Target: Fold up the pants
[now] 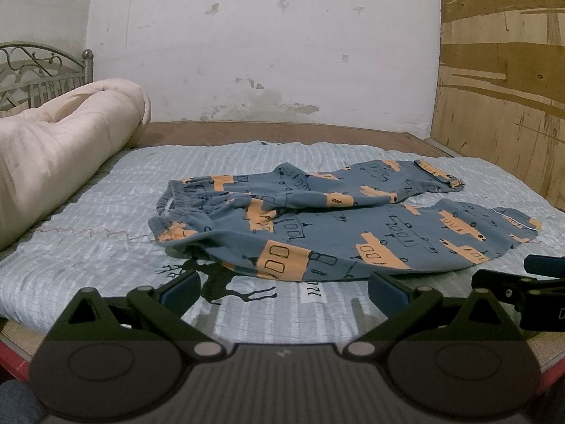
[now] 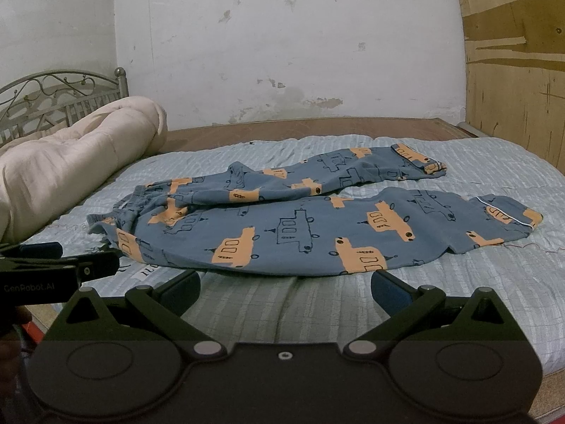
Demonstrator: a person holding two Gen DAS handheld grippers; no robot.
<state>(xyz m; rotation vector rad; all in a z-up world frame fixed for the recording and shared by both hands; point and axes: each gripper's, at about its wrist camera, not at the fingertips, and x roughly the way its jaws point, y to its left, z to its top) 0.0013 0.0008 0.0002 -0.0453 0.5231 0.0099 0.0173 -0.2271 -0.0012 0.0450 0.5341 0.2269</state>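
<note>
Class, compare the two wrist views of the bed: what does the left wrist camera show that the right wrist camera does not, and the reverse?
Only the left wrist view shows the whole black deer print on the bedspread and the right gripper from the side, at its right edge. Only the right wrist view shows the left gripper from the side, at its left edge, with lettering on its body. Both show the blue patterned pants lying unfolded on the light bedspread, the rolled cream quilt, the metal headboard, and open fingers holding nothing.

Ahead of the jaws, the pants (image 2: 303, 219) are printed slate blue with orange and outlined vehicles. The bedspread (image 2: 476, 162) is striped pale blue; the rolled quilt (image 1: 60, 141) is cream.
</note>
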